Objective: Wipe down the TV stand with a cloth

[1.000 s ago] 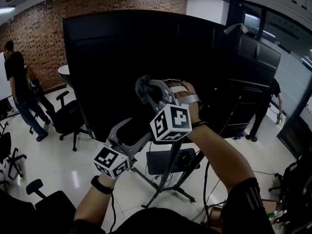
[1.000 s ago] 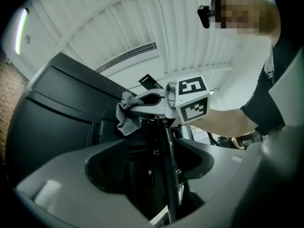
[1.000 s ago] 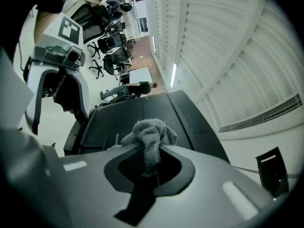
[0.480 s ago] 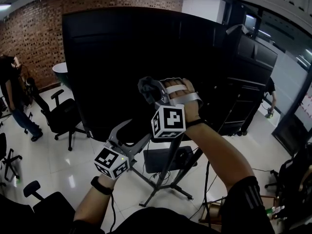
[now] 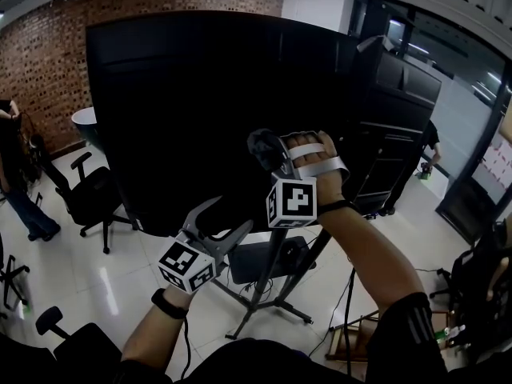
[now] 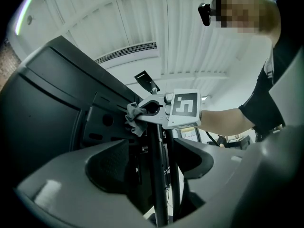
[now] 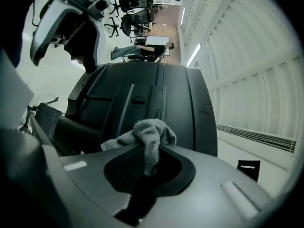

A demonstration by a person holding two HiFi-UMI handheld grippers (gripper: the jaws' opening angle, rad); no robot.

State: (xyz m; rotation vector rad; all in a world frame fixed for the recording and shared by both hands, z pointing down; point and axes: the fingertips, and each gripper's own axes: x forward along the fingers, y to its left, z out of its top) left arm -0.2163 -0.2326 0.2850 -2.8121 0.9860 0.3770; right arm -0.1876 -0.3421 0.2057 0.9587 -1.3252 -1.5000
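The TV stand's black upright pole [image 6: 159,175] and splayed legs [image 5: 272,306] carry a large black screen [image 5: 192,110], seen from behind. A grey cloth [image 5: 262,147] is bunched at the tips of my right gripper [image 5: 268,152], which is shut on it and raised against the screen's back. In the right gripper view the cloth [image 7: 151,136] hangs between the jaws of the right gripper [image 7: 147,160], close to the black back panel [image 7: 156,99]. My left gripper [image 5: 228,214] is lower and open. In its own view the left gripper [image 6: 156,165] has one jaw on each side of the pole, below the cloth [image 6: 135,120].
Black office chairs [image 5: 92,198] stand on the glossy white floor to the left, near a person [image 5: 16,174] by the brick wall. A dark cabinet [image 5: 396,134] and another person [image 5: 428,146] are to the right. Cables and a small rack [image 5: 352,338] lie by the stand's feet.
My right gripper has carried the cloth to the right across the back of the screen. The left gripper has stayed almost where it was, still open.
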